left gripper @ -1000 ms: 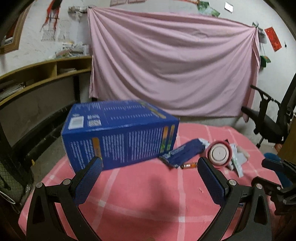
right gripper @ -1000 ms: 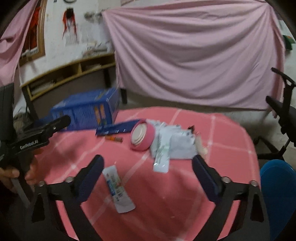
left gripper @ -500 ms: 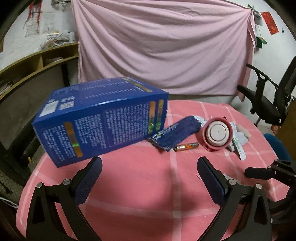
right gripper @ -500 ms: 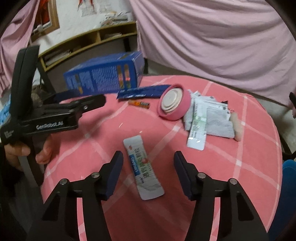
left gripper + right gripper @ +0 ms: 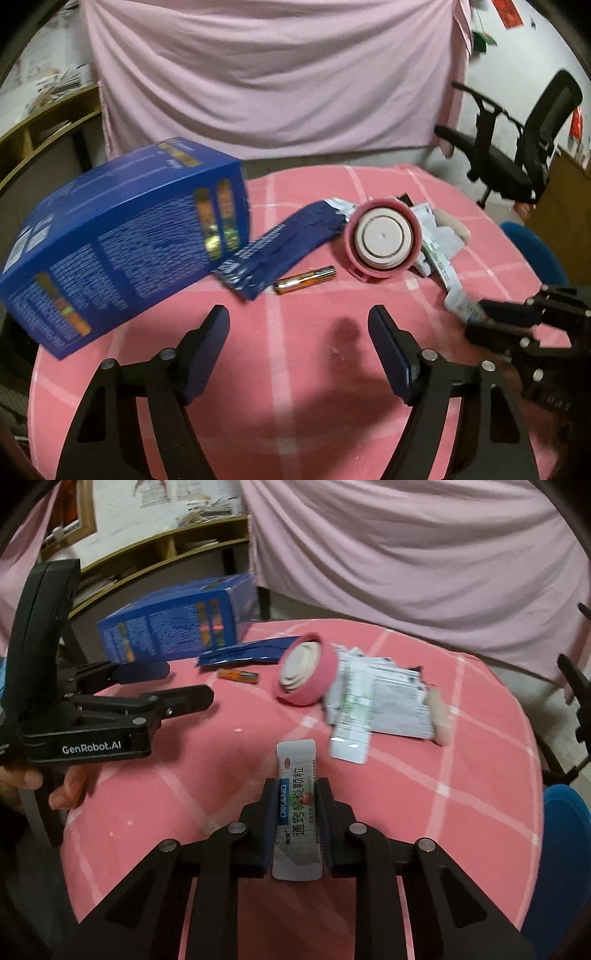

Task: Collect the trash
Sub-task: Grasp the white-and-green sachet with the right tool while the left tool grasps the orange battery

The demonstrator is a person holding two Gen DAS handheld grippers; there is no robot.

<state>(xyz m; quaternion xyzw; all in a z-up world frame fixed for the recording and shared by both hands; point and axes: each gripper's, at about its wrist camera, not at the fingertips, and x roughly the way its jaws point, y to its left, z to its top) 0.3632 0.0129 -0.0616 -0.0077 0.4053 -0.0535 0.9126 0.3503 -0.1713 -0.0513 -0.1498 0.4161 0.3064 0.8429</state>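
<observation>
On the round table with the pink checked cloth (image 5: 295,369), my left gripper (image 5: 297,325) hangs open just short of an orange battery (image 5: 304,280). Its jaws are closing with only cloth between them. A torn blue wrapper (image 5: 280,247), a pink cup on its side (image 5: 382,240) and a big blue box (image 5: 122,243) lie beyond. My right gripper (image 5: 297,797) is closing on a white medicine sachet (image 5: 297,771), its pads against the sachet's edges. The left wrist view shows that gripper (image 5: 480,317) at the right with the sachet (image 5: 460,304).
A pile of white packets (image 5: 384,698) lies right of the pink cup (image 5: 306,672). A black office chair (image 5: 509,147) and a blue round object (image 5: 565,834) stand off the table's right side. Shelves (image 5: 166,550) and a pink curtain (image 5: 273,74) are behind.
The right gripper's jaws came together around the white sachet. The left gripper moved toward the battery, tilted down, and its jaws narrowed.
</observation>
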